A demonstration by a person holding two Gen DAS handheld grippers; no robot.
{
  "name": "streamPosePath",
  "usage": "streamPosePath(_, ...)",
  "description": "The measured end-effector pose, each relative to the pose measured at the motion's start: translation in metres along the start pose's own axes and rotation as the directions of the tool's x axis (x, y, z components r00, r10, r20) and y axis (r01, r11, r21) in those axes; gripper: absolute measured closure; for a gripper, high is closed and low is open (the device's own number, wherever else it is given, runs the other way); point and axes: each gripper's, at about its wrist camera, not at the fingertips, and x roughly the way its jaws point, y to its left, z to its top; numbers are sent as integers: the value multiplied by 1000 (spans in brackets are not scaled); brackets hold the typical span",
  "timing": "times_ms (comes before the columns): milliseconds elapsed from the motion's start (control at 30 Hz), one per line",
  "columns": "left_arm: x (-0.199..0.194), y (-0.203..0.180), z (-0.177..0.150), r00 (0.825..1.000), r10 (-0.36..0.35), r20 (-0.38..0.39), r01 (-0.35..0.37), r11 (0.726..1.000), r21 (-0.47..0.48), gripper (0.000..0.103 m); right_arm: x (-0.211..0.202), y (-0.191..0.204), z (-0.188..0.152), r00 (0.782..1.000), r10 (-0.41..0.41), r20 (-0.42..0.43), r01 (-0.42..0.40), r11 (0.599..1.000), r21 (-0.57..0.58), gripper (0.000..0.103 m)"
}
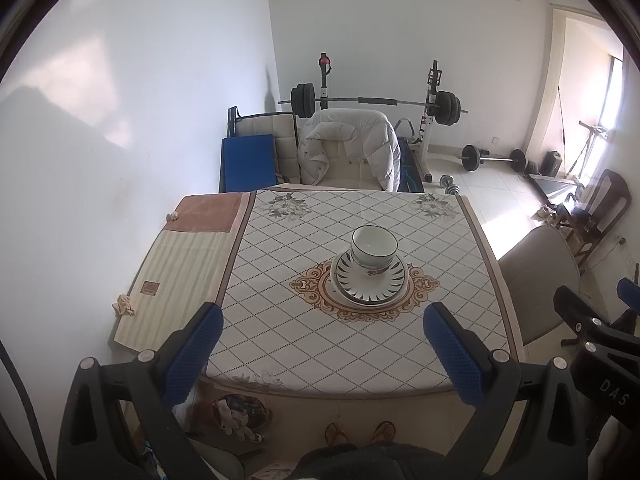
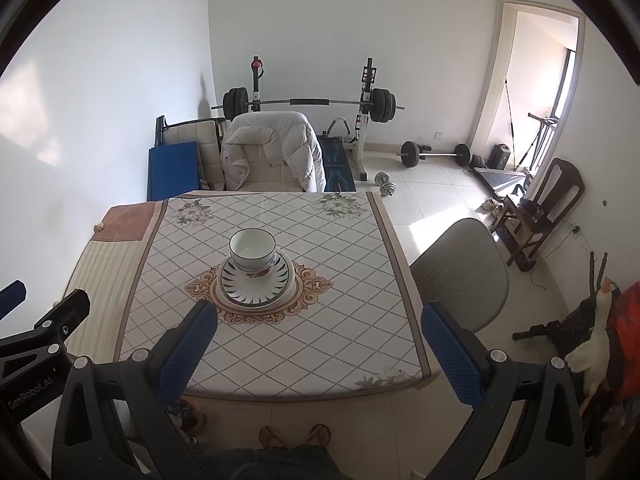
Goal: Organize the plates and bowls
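Note:
A white bowl (image 1: 374, 250) (image 2: 252, 251) with a dark rim line and a flower print stands on stacked plates (image 1: 370, 286) (image 2: 256, 286) with black ray markings, at the middle of the table. My left gripper (image 1: 322, 318) hovers open above the near part of the table, well short of the stack, with nothing between its blue pads. My right gripper (image 2: 320, 316) is open too, held high over the table's near right part, empty. Each gripper shows at the edge of the other's view.
The table (image 1: 304, 344) (image 2: 280, 344) carries a diamond-pattern cloth, with a striped mat (image 1: 180, 272) and crumpled tissues (image 1: 125, 305) on its left. Chairs stand at the far side (image 1: 352, 148) and at the right (image 2: 460, 276). A person's feet (image 2: 294, 436) show below. Weight equipment (image 2: 312, 104) stands behind.

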Motion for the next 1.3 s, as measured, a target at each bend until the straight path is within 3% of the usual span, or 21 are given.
streamPosePath(1300, 1, 5, 5, 1000, -3, 4, 3, 1000, 12, 0, -10, 0, -10, 1000, -11, -1, 11, 999, 33, 0)
